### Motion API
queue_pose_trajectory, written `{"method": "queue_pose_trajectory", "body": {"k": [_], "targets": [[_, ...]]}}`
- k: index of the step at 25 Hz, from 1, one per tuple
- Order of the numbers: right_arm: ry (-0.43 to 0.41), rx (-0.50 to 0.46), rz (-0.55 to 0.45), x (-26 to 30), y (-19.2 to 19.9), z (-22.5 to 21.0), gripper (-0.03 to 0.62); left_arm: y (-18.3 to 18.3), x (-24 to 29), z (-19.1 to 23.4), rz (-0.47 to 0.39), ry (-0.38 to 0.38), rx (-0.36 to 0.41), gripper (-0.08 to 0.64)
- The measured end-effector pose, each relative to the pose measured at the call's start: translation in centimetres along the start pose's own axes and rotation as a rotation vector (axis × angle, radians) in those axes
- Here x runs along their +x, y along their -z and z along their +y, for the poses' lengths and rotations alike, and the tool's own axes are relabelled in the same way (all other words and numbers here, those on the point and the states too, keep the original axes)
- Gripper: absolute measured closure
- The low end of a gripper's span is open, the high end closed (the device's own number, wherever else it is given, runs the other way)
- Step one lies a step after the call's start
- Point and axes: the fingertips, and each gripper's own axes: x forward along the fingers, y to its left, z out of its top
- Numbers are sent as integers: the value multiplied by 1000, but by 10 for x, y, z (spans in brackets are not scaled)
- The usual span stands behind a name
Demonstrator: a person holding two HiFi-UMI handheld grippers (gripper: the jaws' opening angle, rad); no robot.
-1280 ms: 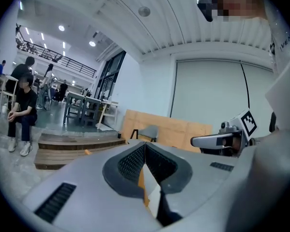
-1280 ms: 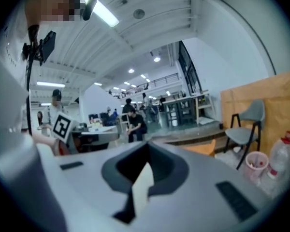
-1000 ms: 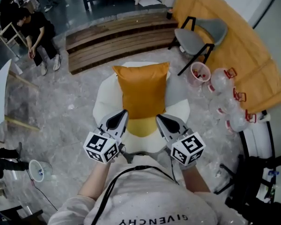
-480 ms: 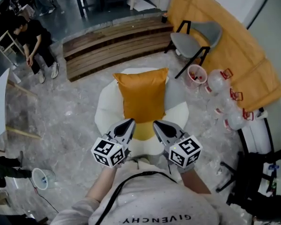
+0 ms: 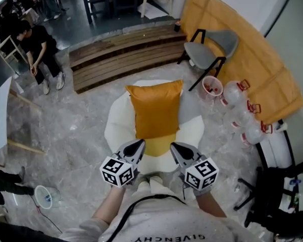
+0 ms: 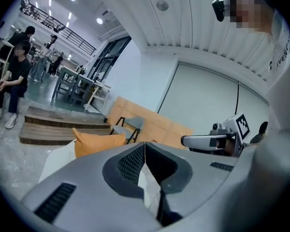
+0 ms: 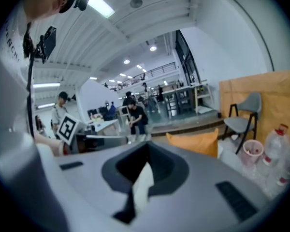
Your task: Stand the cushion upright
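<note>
Cushion stands upright on the white seat, leaning on its back. Task looks done, only the retreat is left. Left gripper and right gripper are both closed tight and empty, at the seat's front edge. A second ago they were at the cushion's lower corners; now backed off.

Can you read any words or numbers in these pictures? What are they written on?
"GIVENCHY": on the person's white shirt, upside down in the head view.
On the left hand-held gripper and right hand-held gripper: square patterns only, no letters.
On the bottles: any print is too small to read.
</note>
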Motion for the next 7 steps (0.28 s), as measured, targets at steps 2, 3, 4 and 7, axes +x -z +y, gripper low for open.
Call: {"method": "queue_pose_trajectory", "body": {"k": [2, 3, 4, 7], "targets": [[12, 13, 5, 0, 7, -1, 575, 8, -7, 7, 6, -14, -27, 531], [17, 19, 1, -1, 7, -1, 575, 11, -10, 10, 7, -22, -41, 531], [20, 22, -6, -1, 7, 0, 575, 15, -12, 13, 9, -29, -54, 530], [28, 20, -33, -4, 4, 2, 575, 26, -19, 20, 15, -48, -84, 531]]}}
